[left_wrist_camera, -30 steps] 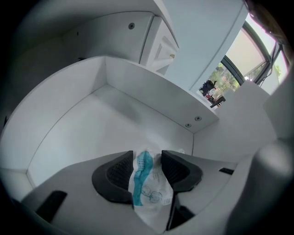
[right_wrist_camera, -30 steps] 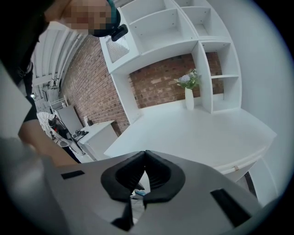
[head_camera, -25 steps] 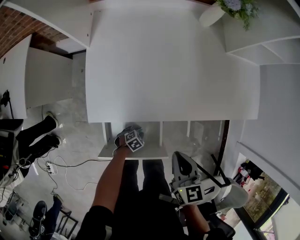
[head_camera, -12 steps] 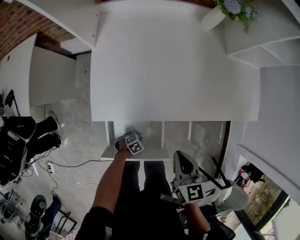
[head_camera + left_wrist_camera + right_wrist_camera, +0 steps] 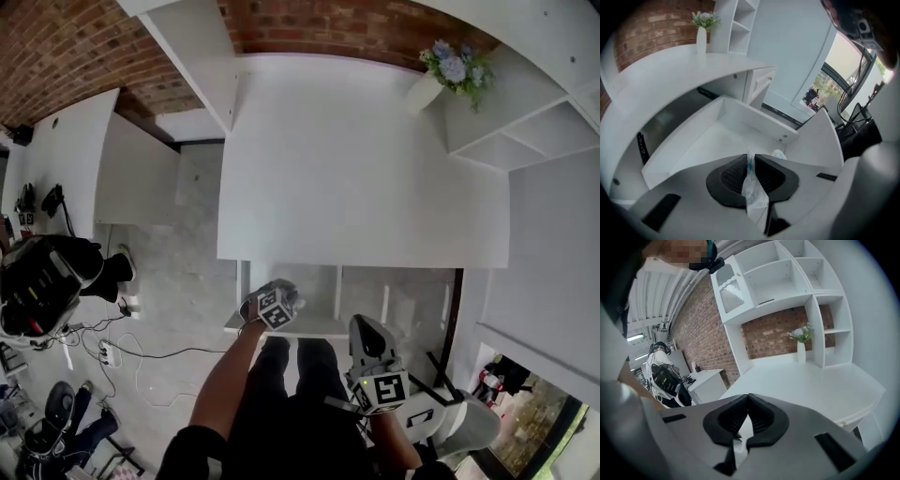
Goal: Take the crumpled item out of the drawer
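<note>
Left tool (image 5: pixel 751 158), jaws just closing, pinches the crumpled wrapper (image 5: pixel 754 196); right tool (image 5: pixel 748 395) is closed, empty.

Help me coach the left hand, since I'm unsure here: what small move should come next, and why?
Probably lift a little more and draw back, clear of the drawer. The left gripper, whose jaws have just been closing, pinches the crumpled wrapper between them, and the open drawer's walls lie right beneath it.

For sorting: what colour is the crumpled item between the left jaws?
Crumpled item: clear, teal print; left gripper view.
</note>
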`<action>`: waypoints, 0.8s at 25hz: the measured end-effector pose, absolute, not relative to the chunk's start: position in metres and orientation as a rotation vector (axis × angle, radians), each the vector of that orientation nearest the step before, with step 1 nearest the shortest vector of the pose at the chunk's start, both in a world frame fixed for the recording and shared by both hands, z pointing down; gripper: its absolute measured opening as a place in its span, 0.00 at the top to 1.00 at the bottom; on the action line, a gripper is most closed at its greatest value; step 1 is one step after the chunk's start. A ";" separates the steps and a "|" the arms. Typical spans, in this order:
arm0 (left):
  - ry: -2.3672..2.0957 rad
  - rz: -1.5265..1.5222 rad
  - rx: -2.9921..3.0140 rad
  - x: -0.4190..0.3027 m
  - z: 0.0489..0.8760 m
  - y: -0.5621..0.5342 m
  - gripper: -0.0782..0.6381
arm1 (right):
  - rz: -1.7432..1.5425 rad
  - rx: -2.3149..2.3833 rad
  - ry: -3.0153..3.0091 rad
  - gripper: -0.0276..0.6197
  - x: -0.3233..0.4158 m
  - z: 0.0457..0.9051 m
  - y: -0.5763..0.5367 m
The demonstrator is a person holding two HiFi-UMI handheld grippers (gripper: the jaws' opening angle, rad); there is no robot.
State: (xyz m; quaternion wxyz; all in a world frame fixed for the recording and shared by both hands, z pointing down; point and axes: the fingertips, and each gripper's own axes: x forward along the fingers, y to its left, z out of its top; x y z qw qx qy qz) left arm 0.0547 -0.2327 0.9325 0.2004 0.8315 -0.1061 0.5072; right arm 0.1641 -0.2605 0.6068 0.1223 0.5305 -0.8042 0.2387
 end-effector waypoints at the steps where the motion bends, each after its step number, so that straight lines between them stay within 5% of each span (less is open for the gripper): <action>1: -0.331 1.391 2.328 0.051 0.919 -0.232 0.79 | 0.693 1.550 -2.356 0.94 0.161 0.599 -0.258; 20: -1.322 0.510 2.477 -0.049 0.557 -0.241 0.79 | 0.443 1.550 -2.531 0.94 0.100 0.466 -0.218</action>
